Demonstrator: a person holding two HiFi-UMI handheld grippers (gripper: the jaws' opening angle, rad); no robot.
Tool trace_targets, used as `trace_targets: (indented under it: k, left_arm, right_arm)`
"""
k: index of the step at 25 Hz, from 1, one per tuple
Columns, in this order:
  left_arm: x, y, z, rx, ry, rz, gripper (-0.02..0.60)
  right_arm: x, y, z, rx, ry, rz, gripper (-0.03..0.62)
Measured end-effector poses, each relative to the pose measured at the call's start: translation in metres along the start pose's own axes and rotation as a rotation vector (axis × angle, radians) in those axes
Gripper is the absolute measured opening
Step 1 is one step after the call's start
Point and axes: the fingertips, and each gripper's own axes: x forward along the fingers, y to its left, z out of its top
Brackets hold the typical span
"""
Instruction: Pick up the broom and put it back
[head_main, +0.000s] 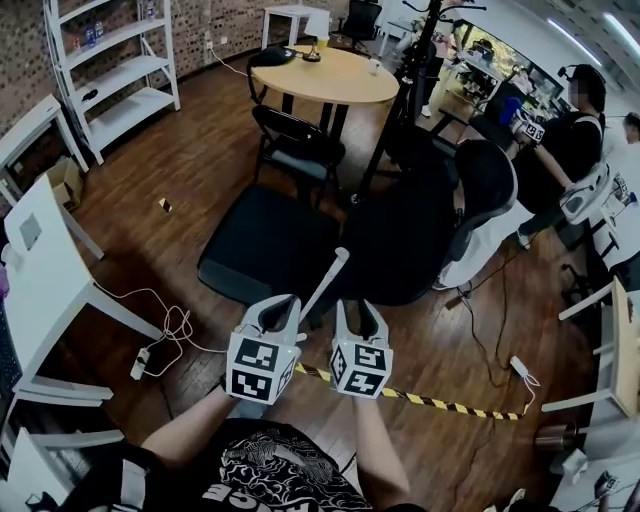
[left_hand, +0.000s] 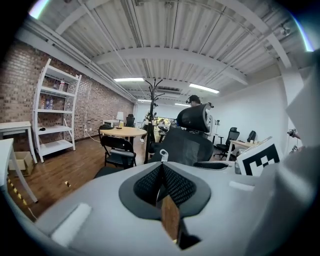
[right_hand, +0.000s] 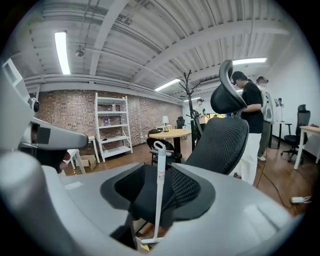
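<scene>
Slim white broom (right_hand: 158, 192) stands between right tool's (right_hand: 161, 174) mesh-lined jaws.

Dark wooden floor (head_main: 190, 170); brick wall (head_main: 232, 20) and white shelf unit (head_main: 112, 74) at upper left; round table (head_main: 330, 76) at top centre, black chair (head_main: 296, 142) beside it.

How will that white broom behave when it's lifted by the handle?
Probably stiff and light: the broom has a thin, straight white handle. That long handle reaches well past the jaws, so it may swing or tilt.
</scene>
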Motion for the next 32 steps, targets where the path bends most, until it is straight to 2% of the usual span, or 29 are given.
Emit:
trace_targets:
  k: [10,20,32]
  left_arm:
    - [-0.064,-0.019,-0.023,-0.018,-0.017,0.047,0.005]
    - [-0.108,-0.011,-0.019,0.013,-0.051,0.046,0.005]
    - [-0.176,0.020,-0.020,-0.004,-0.102,0.013,0.005]
  right_arm:
    - [-0.071,0.059,0.016,-0.082,-0.076,0.093,0.005]
    - [-0.103,0.129,0.019,-0.088,-0.113,0.174,0.005]
    - [-0.140,0.209,0.023,-0.112,-0.138,0.173,0.005]
